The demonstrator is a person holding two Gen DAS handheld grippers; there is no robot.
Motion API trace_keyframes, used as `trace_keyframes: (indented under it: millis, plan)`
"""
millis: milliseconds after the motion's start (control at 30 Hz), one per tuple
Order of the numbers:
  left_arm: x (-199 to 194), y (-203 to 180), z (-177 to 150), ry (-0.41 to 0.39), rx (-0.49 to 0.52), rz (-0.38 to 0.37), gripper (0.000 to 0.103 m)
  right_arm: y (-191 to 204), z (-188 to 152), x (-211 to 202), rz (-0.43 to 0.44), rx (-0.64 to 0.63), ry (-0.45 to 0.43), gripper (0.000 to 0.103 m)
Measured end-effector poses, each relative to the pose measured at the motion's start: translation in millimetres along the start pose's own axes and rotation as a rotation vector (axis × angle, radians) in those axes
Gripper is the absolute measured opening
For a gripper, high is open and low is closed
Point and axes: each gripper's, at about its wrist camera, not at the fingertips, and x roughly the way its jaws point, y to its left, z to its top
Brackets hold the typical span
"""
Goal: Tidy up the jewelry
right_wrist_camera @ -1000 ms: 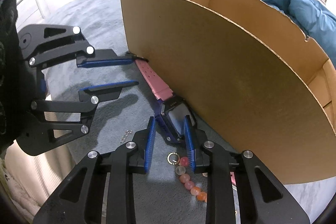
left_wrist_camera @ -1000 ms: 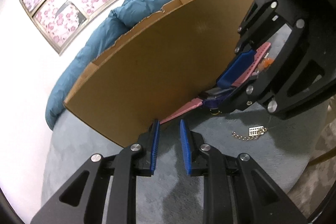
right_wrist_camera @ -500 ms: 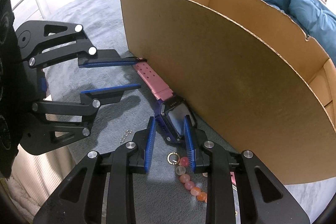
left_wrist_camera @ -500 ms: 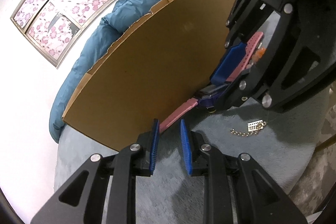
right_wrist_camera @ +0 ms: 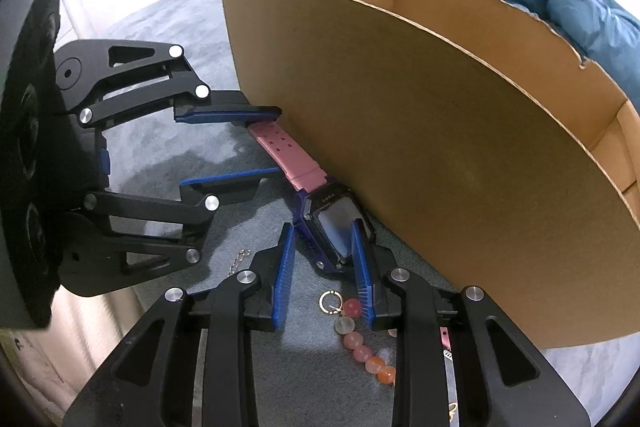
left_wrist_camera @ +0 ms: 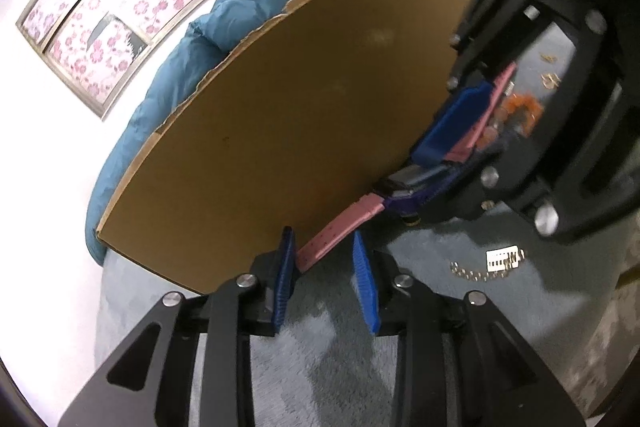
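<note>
A watch point(right_wrist_camera: 330, 227) with a dark purple case and a pink strap point(right_wrist_camera: 288, 155) lies on the grey fabric against the wall of a cardboard box point(right_wrist_camera: 440, 147). My right gripper point(right_wrist_camera: 322, 233) points down over the case. Its jaws are narrowly parted, the right finger covers the case's edge, and nothing is squeezed. In the left wrist view one of its blue fingers point(left_wrist_camera: 460, 119) stands above the case. My left gripper point(left_wrist_camera: 320, 239) is at the strap's free end point(left_wrist_camera: 332, 235). Its jaws are opening and the strap tip lies between them, unpinched.
A bracelet of pink and orange beads point(right_wrist_camera: 360, 343) and a small gold ring point(right_wrist_camera: 331, 303) lie under the right gripper. A gold chain with a tag point(left_wrist_camera: 488, 267) lies on the grey fabric point(left_wrist_camera: 320, 367). A blue duvet point(left_wrist_camera: 180, 67) is piled behind the box.
The left gripper has edged forward, so the strap's tip now sits between its fingers, and its jaws have parted a little more. The right gripper and the watch have stayed put.
</note>
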Motion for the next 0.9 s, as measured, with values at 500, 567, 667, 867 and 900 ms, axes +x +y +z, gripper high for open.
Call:
trace_keyframes:
  millis: [500,567,667,867,900]
  plan:
    - [8.5,22.8,1.7,0.053,-0.215,-0.130,0.009,-52.1,-71.7,-72.9,-0.211,0.240,-0.102,0.020]
    - [10.5,26.6,2.6,0.063,-0.245,-0.149,0.009,-55.2,-77.9,-70.7,-0.240,0.223,-0.078,0.016]
    - [11.5,27.8,3.9,0.075,-0.266,-0.161,0.009,-57.7,-82.3,-64.3,-0.270,0.185,-0.059,0.013]
    - [15.0,29.0,10.0,0.090,-0.280,-0.165,0.008,-53.7,-77.0,-54.4,-0.315,0.074,-0.050,0.013]
    - [15.5,30.7,9.3,0.091,-0.284,-0.168,0.008,-53.1,-77.0,-51.9,-0.320,0.055,-0.041,0.013]
